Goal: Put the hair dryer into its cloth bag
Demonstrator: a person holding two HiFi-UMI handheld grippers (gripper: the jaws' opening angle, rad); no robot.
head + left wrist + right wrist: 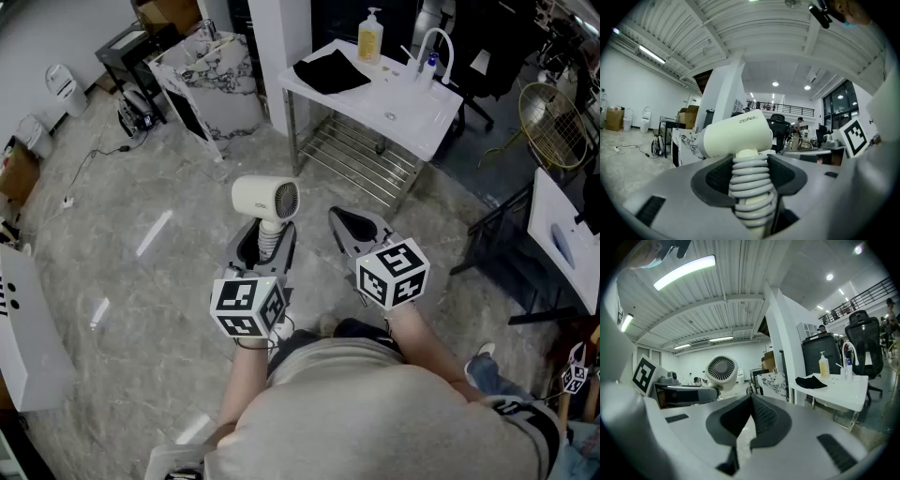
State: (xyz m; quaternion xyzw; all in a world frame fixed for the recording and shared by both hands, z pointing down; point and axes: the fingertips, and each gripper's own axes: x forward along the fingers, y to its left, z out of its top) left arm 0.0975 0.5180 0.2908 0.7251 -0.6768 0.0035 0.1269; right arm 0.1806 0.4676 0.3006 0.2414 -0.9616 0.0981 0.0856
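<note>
A cream hair dryer (266, 200) stands upright in my left gripper (265, 246), whose jaws are shut on its handle wrapped in grey cord (750, 185). Its barrel (736, 134) points sideways above the jaws. In the right gripper view the dryer's round grille (722, 368) shows to the left. My right gripper (354, 228) is shut and holds nothing, level with the left one. The black cloth bag (331, 70) lies on the white table (412, 117) ahead, and shows as a dark heap (812, 381) in the right gripper view.
On the table stand a soap pump bottle (370, 37) and a small white faucet (438, 47). A wire rack (361, 159) sits under it. A marble-patterned box (211, 80) stands on the floor to the left, and black chairs (525, 122) to the right.
</note>
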